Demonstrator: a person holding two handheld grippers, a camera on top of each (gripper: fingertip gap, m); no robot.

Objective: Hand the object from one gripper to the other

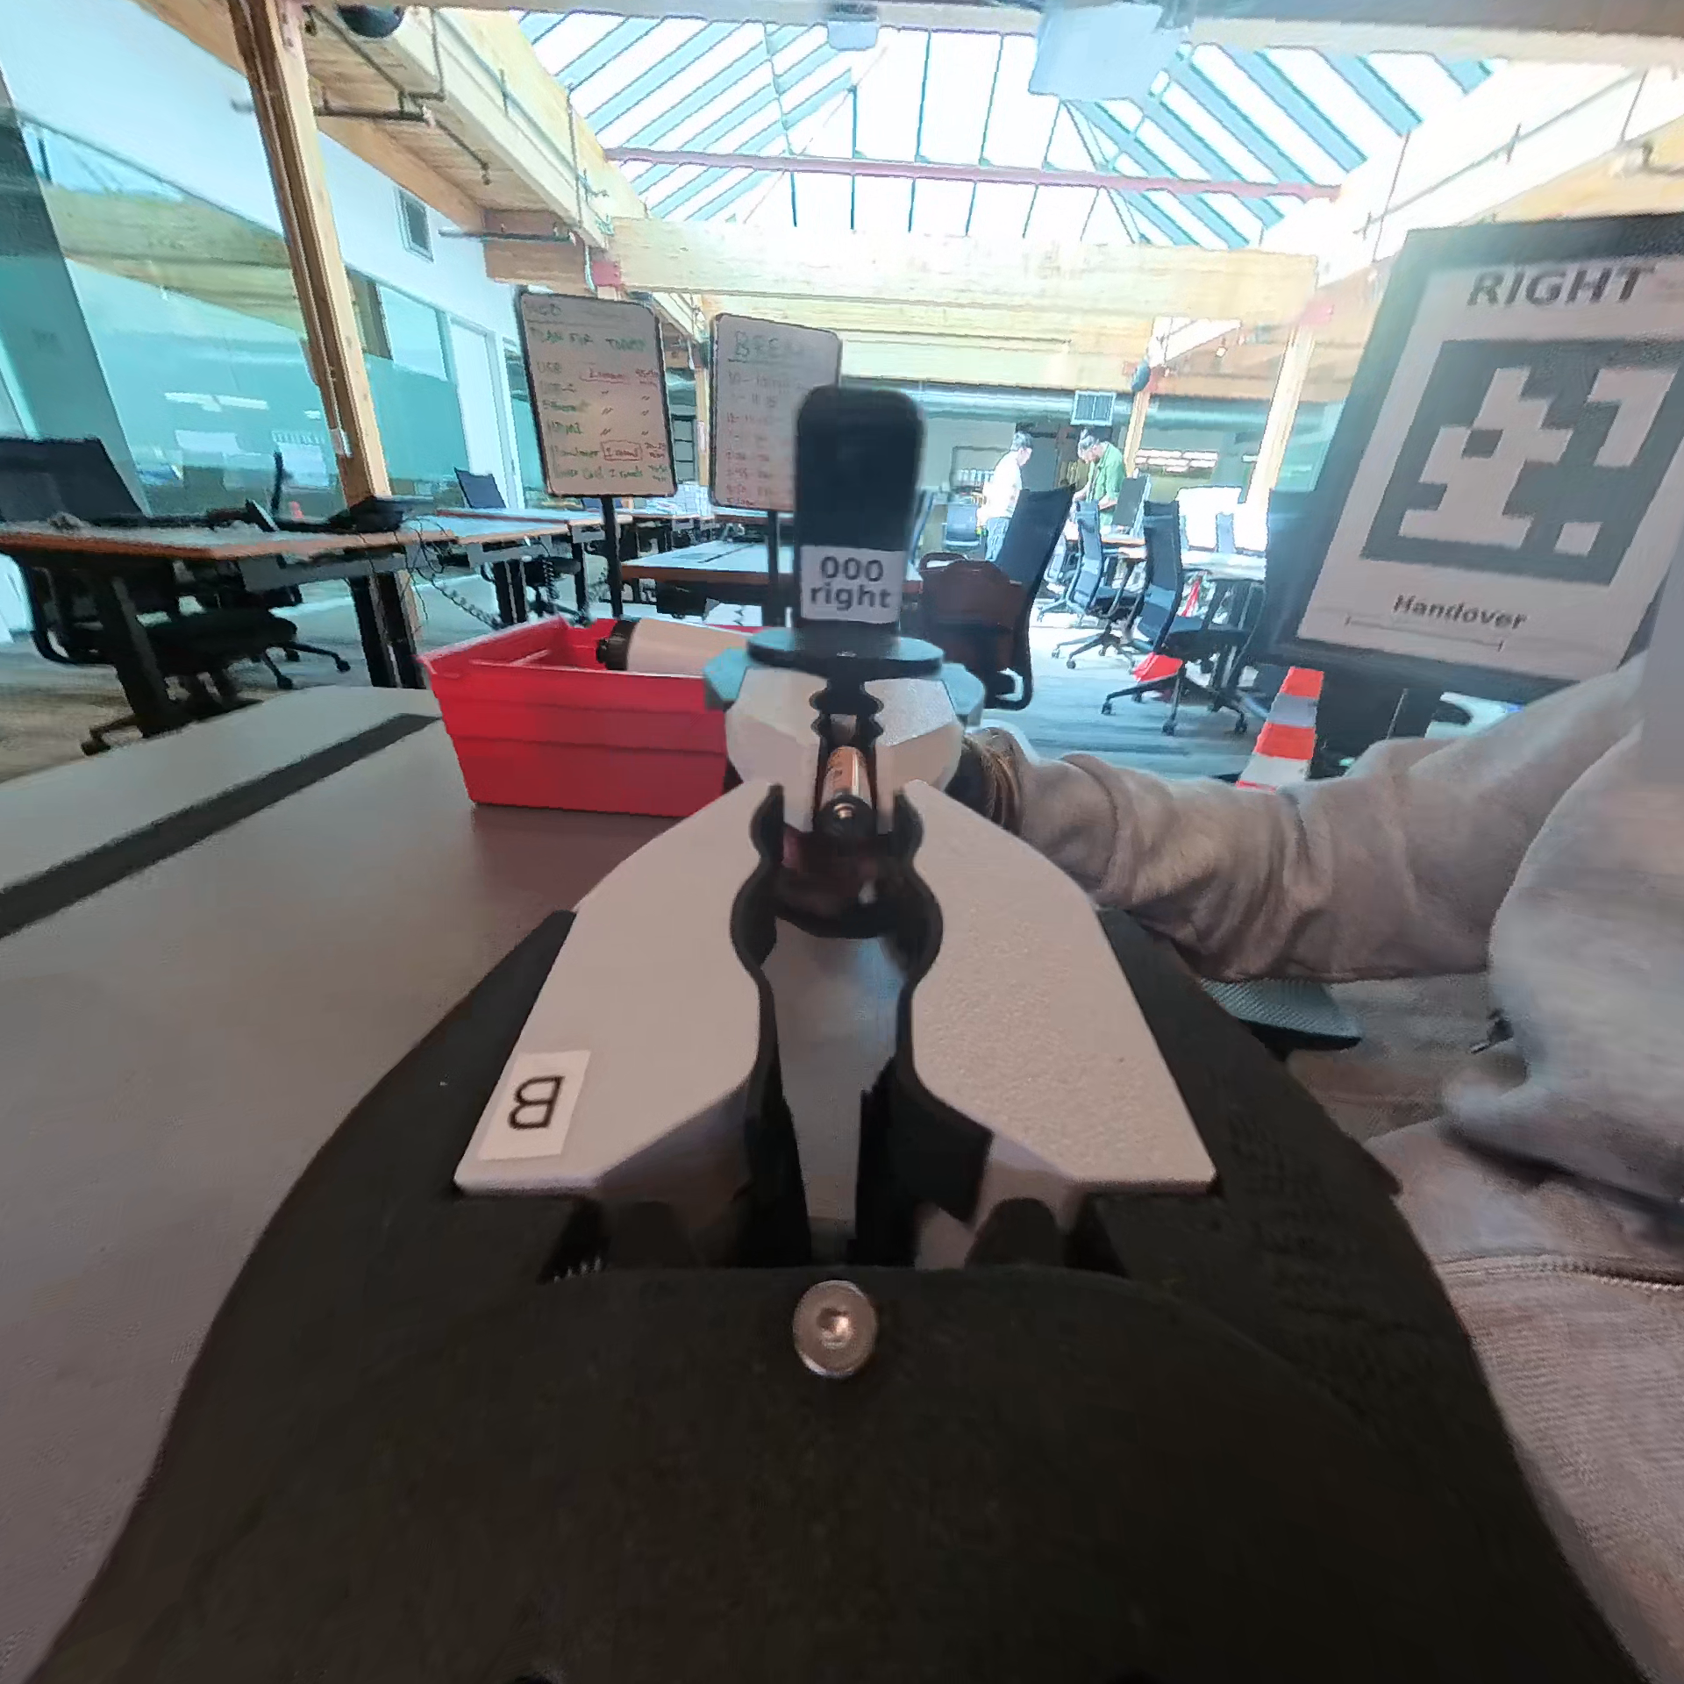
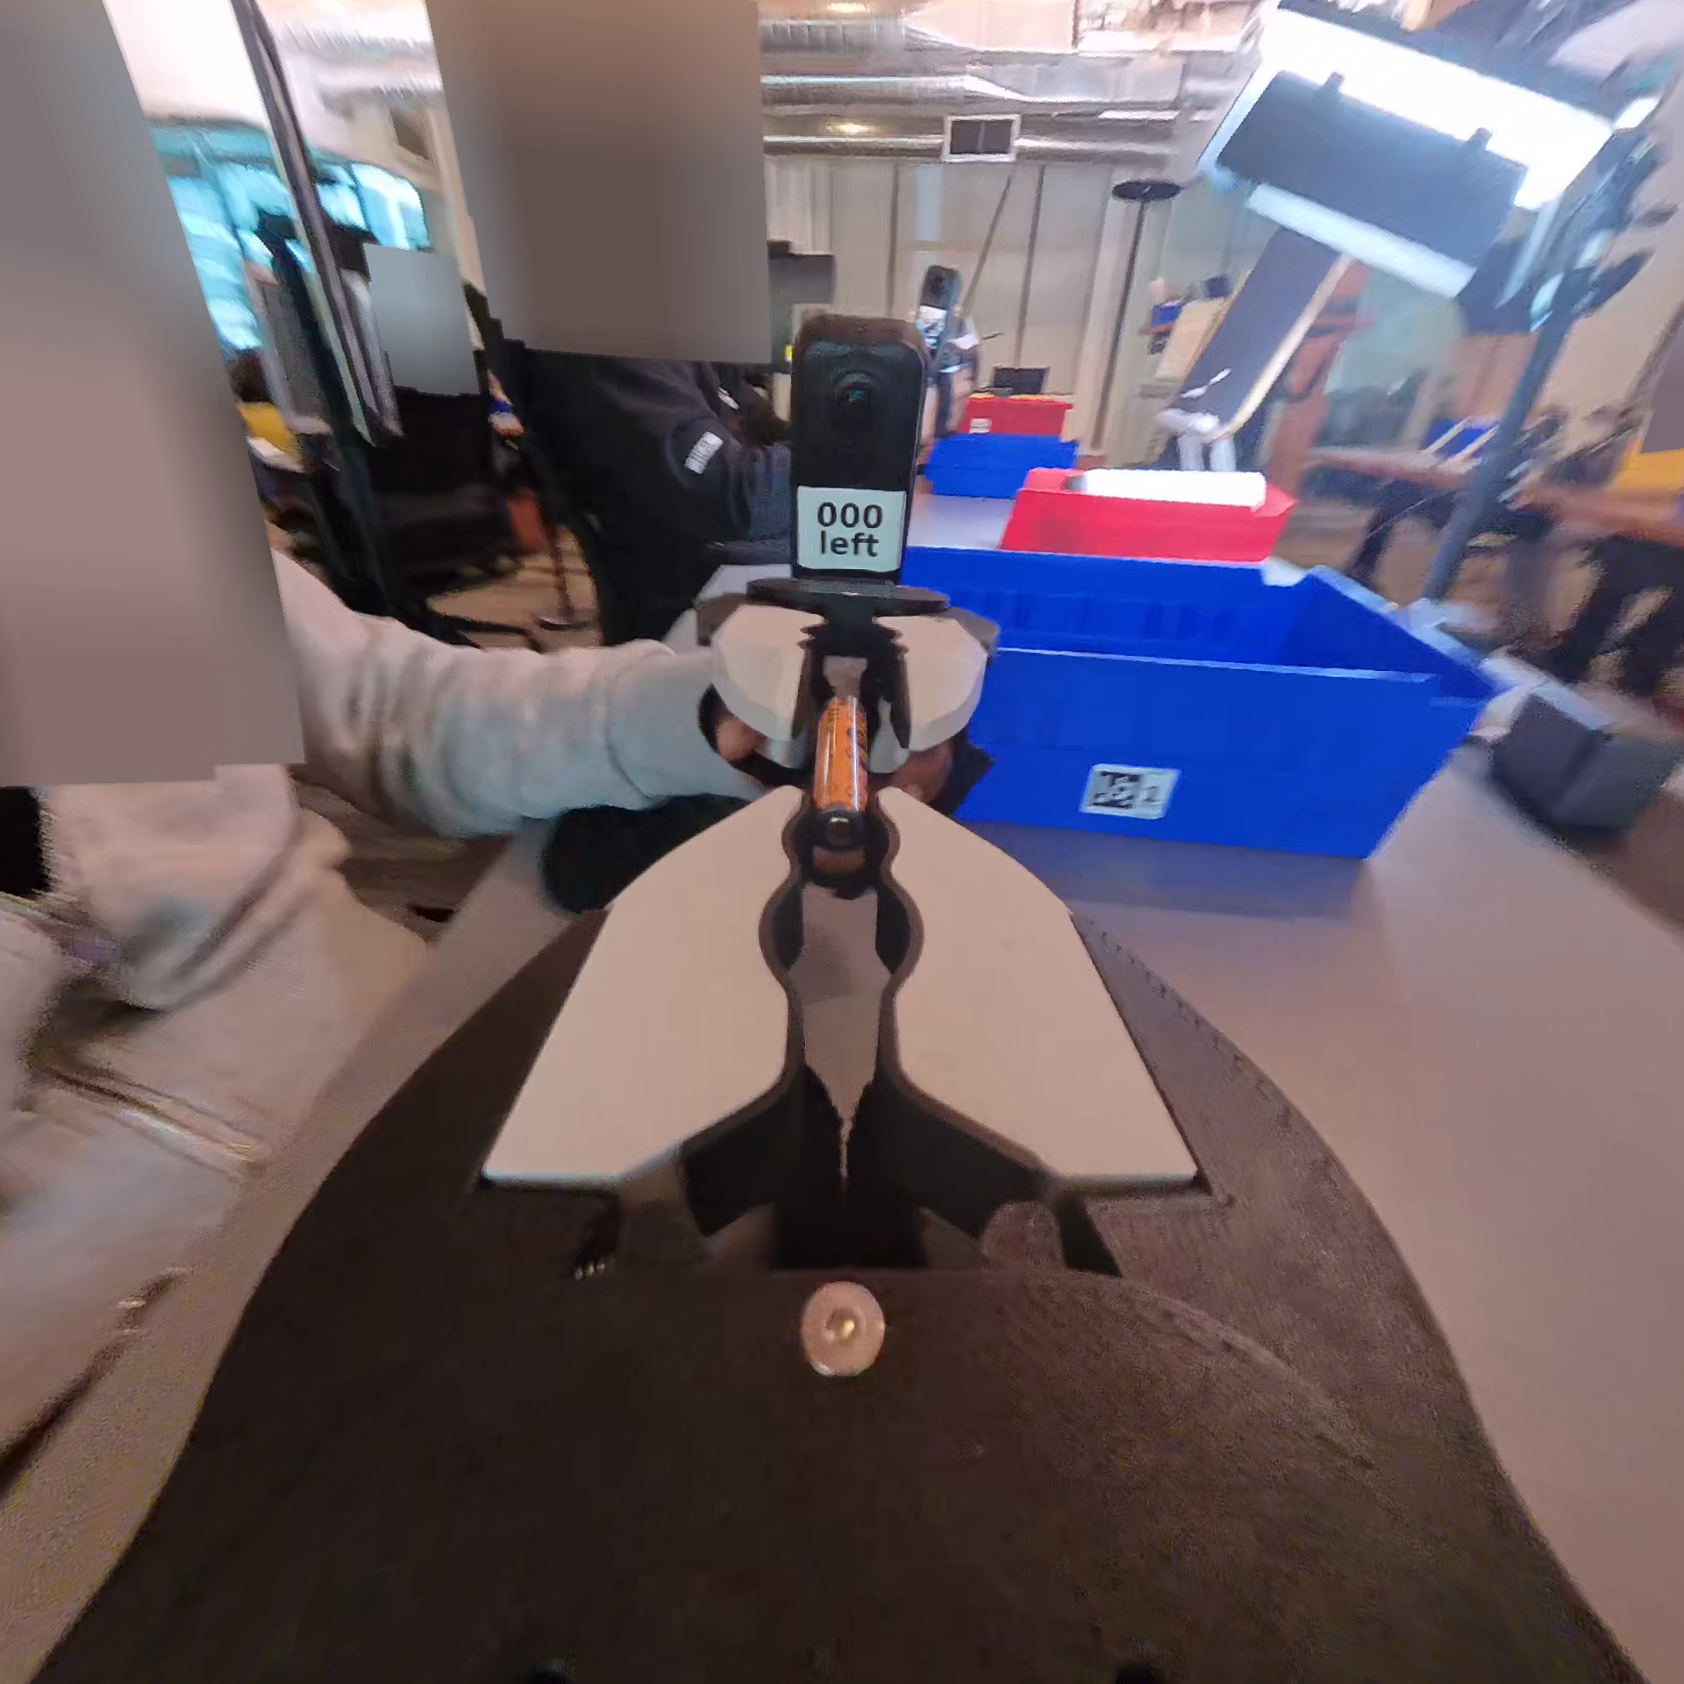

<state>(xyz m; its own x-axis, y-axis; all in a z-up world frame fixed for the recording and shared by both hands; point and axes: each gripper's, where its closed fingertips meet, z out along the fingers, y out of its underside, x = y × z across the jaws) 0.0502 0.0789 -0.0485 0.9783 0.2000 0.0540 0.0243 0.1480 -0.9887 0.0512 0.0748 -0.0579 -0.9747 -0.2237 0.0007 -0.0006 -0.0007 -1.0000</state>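
You're mid-handover: both tools are nose to nose over the grey table, with the object, a small orange-and-black battery, bridging them. In the right wrist view the right gripper has its fingertips drawn in around the near end of the battery, which runs straight ahead into the tips of the left gripper facing you. The left wrist view agrees: the left gripper sits closed in around the battery, and the far end disappears between the tips of the right gripper. So both look clamped on it, one at each end, though I can't tell from these frames how firmly either one bites. Judgement: the meet-up and second grasp look done; what's left is one side letting go and backing off. Which side is the giver I can't tell. Nothing is resting on the table under the battery, so it's carried only by the two grips. A red bin sits behind the right gripper and a blue bin behind the left; neither is touched.
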